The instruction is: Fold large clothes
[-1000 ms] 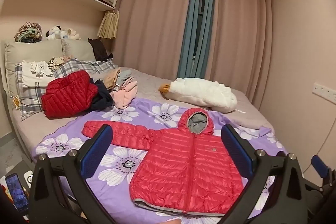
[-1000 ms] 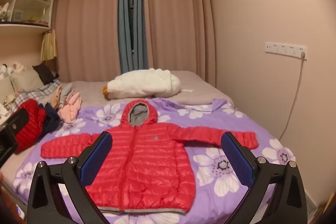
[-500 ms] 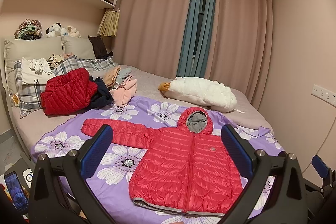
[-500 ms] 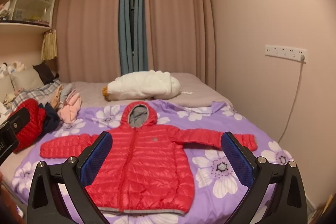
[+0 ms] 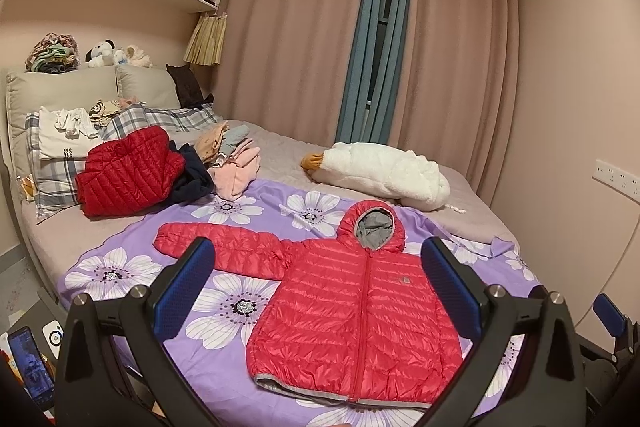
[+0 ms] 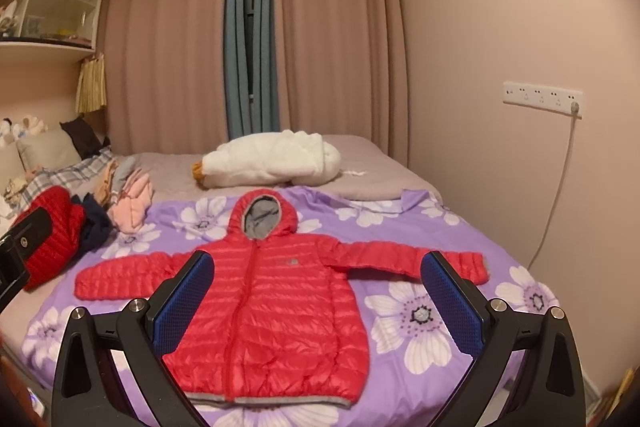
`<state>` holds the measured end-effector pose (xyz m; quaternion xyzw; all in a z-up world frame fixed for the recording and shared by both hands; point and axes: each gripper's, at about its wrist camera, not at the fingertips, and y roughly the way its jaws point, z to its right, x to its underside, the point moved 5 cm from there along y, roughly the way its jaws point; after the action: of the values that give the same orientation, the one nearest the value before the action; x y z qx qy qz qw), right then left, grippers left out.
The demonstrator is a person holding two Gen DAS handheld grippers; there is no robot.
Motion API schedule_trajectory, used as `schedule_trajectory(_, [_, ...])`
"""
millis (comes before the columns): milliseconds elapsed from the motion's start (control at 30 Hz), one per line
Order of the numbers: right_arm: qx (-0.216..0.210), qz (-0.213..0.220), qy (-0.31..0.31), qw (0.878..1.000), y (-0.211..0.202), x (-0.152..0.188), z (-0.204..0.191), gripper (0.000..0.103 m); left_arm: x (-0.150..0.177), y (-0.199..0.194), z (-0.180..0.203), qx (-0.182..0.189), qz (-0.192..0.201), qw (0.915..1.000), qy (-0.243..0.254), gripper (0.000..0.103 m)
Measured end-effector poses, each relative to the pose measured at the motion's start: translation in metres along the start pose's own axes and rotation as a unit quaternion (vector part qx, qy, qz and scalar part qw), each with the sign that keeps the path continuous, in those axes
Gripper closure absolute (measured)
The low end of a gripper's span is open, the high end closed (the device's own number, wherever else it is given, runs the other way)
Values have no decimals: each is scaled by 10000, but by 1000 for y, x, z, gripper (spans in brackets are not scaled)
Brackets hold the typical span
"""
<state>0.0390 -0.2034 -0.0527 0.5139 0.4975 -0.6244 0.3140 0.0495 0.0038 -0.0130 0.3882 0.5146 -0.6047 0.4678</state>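
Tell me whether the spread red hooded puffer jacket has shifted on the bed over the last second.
No. The jacket keeps its place on the floral sheet.

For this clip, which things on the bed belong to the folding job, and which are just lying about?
Part of the job:
red hooded jacket, spread flat, zipped, sleeves out
purple flowered sheet under it
left gripper and right gripper, both open, holding nothing

Just lying about:
white goose toy
darker red jacket
pink clothes pile
plaid pillow

Small dark print on the white folded cloth [image 5: 66, 141] and the red jacket [image 6: 260, 299] logo are both unreadable
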Motion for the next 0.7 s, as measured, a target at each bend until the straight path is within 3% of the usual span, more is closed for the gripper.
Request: schedule_trajectory(700, [110, -5, -68, 9999, -1, -3, 1, 1, 3, -1, 1, -36, -19, 10000, 44, 0])
